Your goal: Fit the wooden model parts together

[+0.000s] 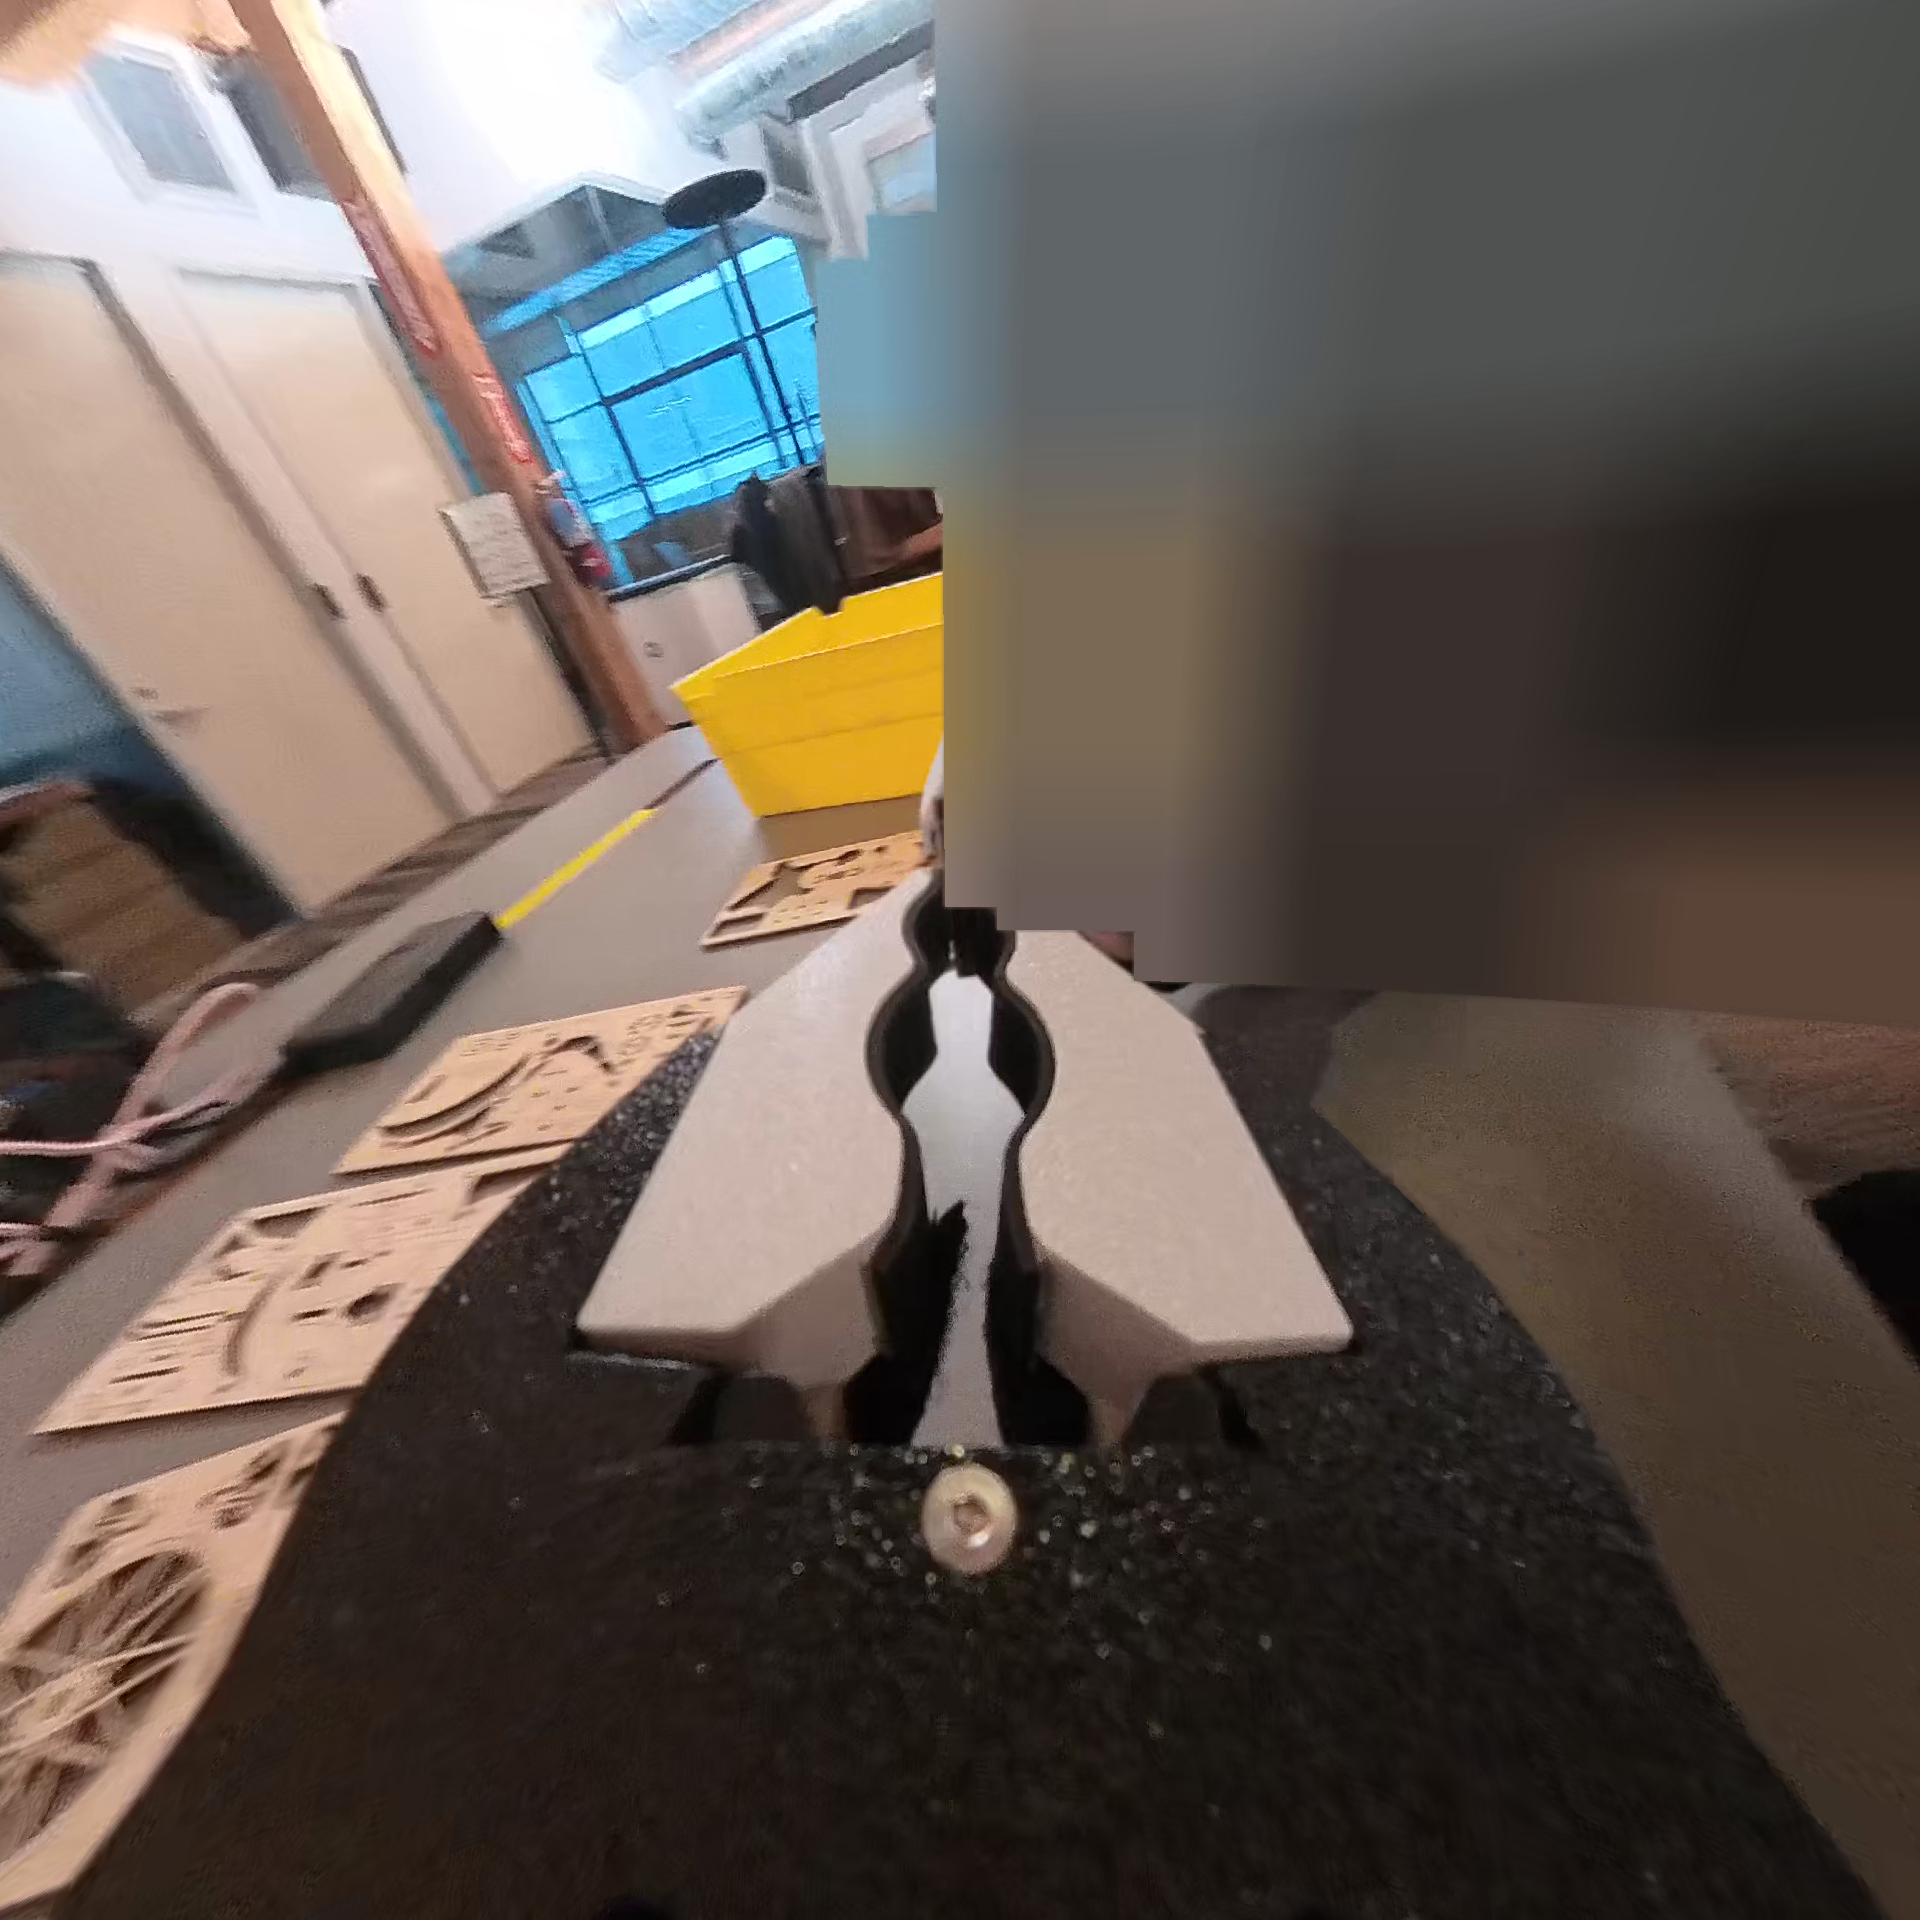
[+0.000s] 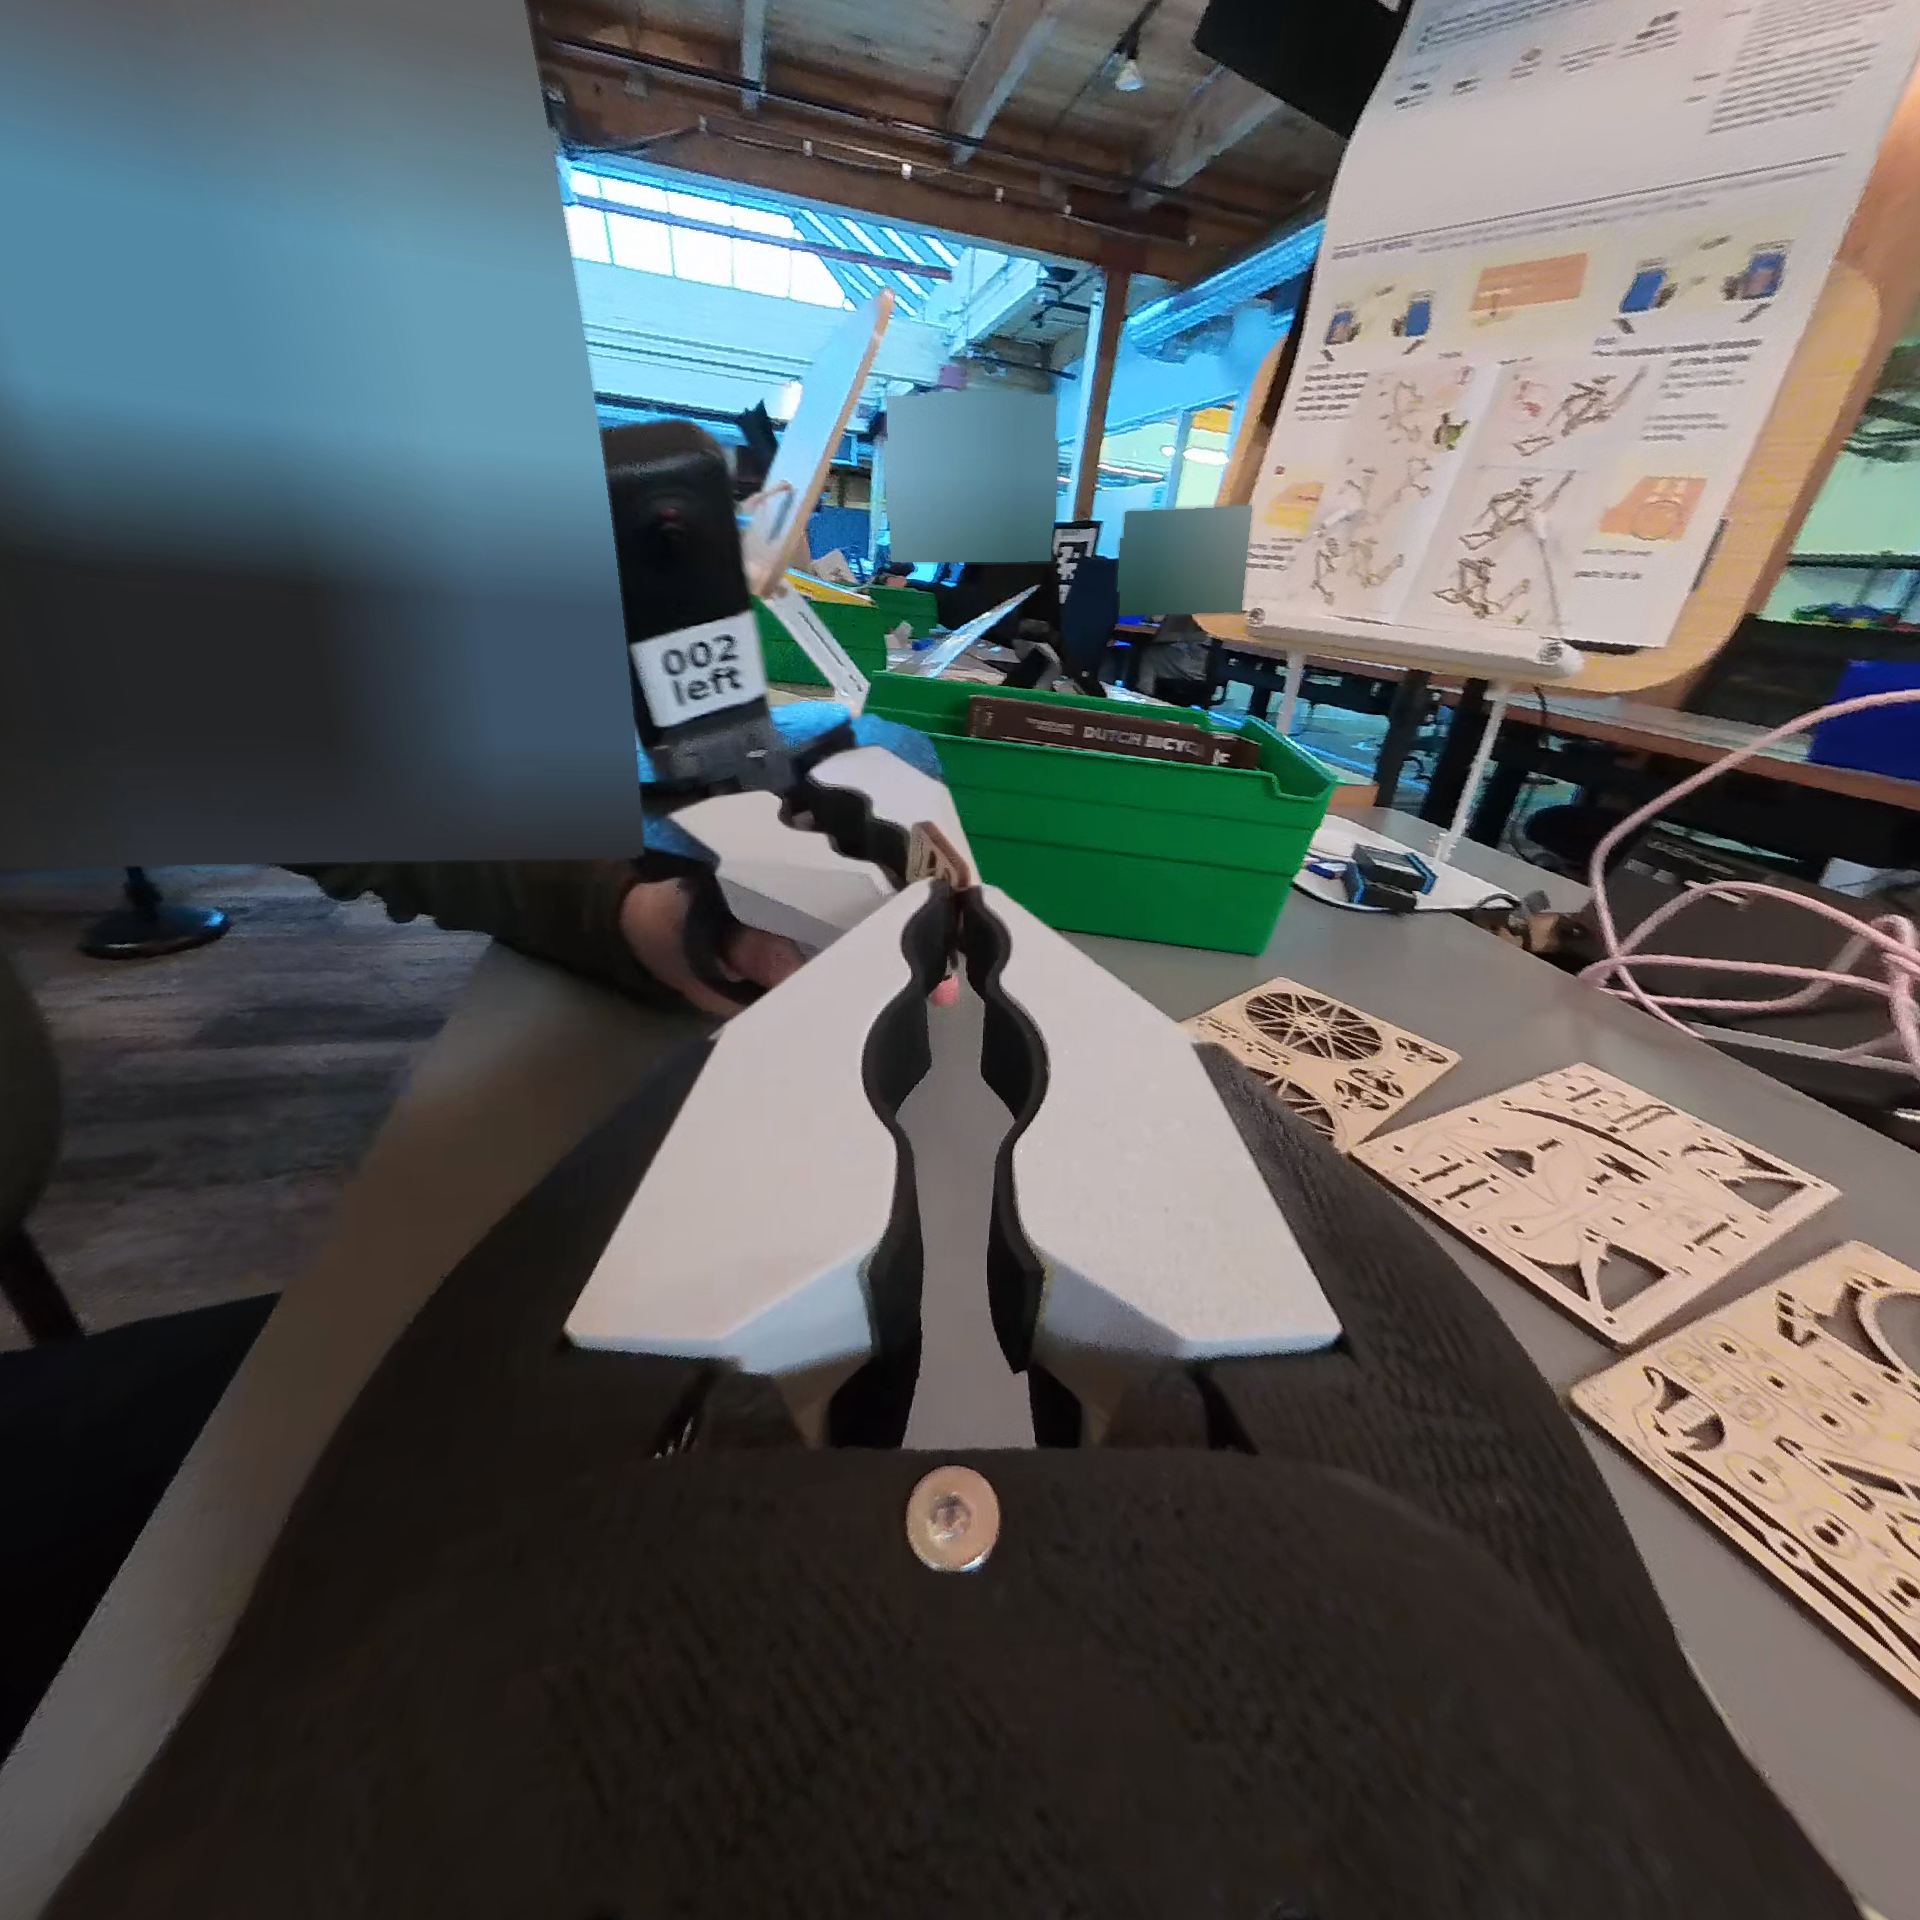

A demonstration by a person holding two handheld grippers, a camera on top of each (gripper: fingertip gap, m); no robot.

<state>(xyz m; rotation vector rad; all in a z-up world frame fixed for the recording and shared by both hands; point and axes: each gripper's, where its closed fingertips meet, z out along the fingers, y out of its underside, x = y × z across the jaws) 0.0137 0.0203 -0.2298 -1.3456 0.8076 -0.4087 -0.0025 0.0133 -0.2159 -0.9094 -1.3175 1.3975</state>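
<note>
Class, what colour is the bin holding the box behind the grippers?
Green bin, clearest in the right wrist view.

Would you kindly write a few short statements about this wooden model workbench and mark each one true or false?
1. A green bin stands on the table beyond the right gripper. True.
2. The yellow bin in the left wrist view is red. False: it is yellow.
3. Wooden part sheets lie flat on the table. True.
4. The left gripper is wide open. False: its jaws are nearly closed on a small wooden piece.
5. The instruction sheet lies flat on the table. False: it stands upright on a stand.
</note>
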